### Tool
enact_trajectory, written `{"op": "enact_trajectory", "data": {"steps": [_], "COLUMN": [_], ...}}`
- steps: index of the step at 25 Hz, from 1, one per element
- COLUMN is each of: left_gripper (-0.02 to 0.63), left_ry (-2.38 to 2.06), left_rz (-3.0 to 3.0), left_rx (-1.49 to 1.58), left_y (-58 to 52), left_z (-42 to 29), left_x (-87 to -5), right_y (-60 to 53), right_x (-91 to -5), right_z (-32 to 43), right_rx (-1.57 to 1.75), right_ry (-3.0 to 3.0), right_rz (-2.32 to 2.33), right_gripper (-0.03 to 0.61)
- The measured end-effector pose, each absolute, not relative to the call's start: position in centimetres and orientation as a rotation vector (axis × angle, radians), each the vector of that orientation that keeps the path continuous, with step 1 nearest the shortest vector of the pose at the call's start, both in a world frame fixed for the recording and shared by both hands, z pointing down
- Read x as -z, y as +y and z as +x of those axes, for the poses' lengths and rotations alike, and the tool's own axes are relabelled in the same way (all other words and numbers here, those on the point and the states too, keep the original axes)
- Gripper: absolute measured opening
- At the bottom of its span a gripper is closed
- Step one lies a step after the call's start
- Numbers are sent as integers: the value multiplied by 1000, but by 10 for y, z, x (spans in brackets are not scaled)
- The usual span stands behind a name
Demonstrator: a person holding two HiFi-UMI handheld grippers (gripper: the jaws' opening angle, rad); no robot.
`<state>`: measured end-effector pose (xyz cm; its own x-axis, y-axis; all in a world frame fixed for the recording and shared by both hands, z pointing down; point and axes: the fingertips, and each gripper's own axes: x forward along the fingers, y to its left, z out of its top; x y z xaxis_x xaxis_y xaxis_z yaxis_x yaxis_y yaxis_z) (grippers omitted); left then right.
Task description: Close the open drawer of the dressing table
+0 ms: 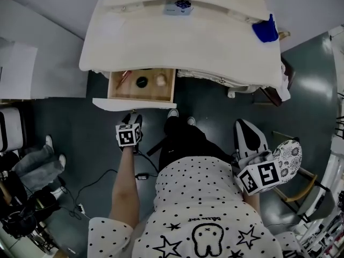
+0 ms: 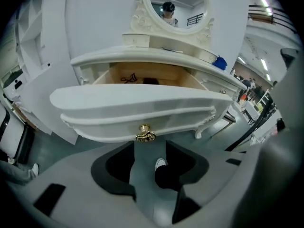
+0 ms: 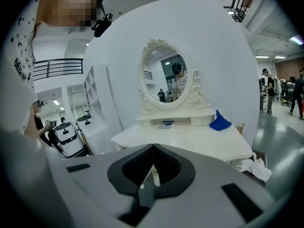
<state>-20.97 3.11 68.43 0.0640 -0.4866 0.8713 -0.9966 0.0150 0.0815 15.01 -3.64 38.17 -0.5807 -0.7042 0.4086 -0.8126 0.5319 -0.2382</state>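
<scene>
Left tongs are held released just below the open drawer's brass knob, seemingly for pushing; right tongs, clenched empty, are held aside.

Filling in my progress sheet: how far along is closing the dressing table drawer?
Done: nothing yet; the drawer stands pulled out, with small things lying inside. In hand: the left gripper, open, faces the gold knob without gripping it. The right gripper is shut, empty and held back. Left: pushing the drawer fully into the table.
</scene>
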Motion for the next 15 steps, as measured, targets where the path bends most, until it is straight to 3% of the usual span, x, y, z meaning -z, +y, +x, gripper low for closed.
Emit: {"op": "enact_trajectory", "data": {"steps": [15], "left_gripper": [193], "left_ry": [-1535], "left_rz": [1604], "left_rx": [-903], "left_y": [11], "left_z": [-216], "left_x": [-696], "right_y": [-39], "right_x": [-384], "right_z": [150], "right_rx": [-604], "right_ry": [-2461], "right_rz": [1330], "right_gripper": [9]}}
